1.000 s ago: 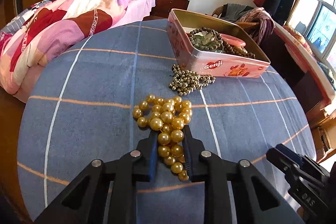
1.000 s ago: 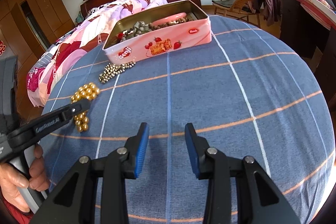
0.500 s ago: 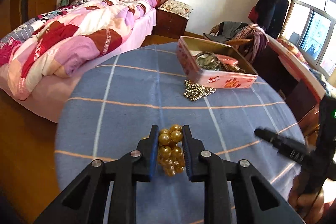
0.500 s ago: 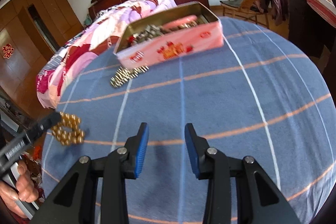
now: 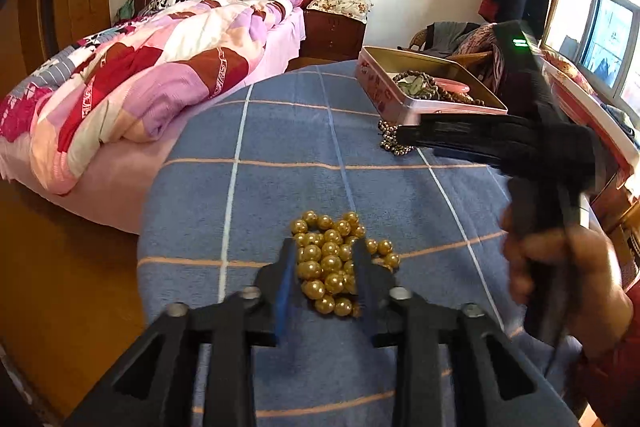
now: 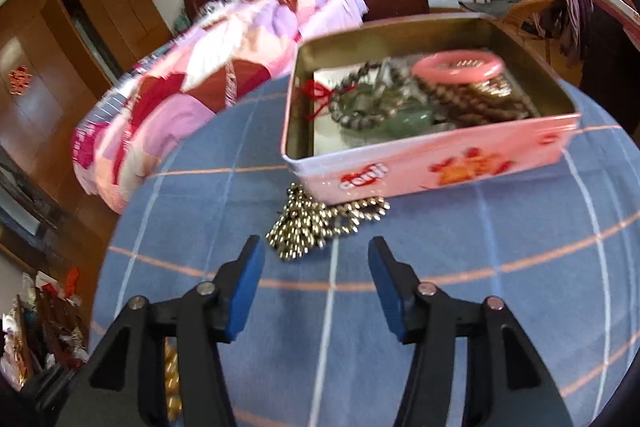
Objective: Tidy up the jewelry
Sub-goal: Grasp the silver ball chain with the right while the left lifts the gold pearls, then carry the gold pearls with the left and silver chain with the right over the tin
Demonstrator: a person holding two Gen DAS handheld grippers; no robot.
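Left wrist view: our left gripper (image 5: 326, 263), jaws just opened, straddles the gold bead necklace (image 5: 334, 261) lying on the desk (image 5: 280, 147), apparently released.

Right wrist view: our right gripper (image 6: 316, 283), jaws just spread and empty, faces the silver bead chain (image 6: 316, 221) beside the pink tin (image 6: 432, 163); next we likely close on it.

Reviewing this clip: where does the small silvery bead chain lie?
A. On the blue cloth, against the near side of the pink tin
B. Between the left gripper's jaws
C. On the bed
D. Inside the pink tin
A: the silvery bead chain is heaped on the blue checked cloth right at the foot of the pink tin, outside it and ahead of the right gripper.
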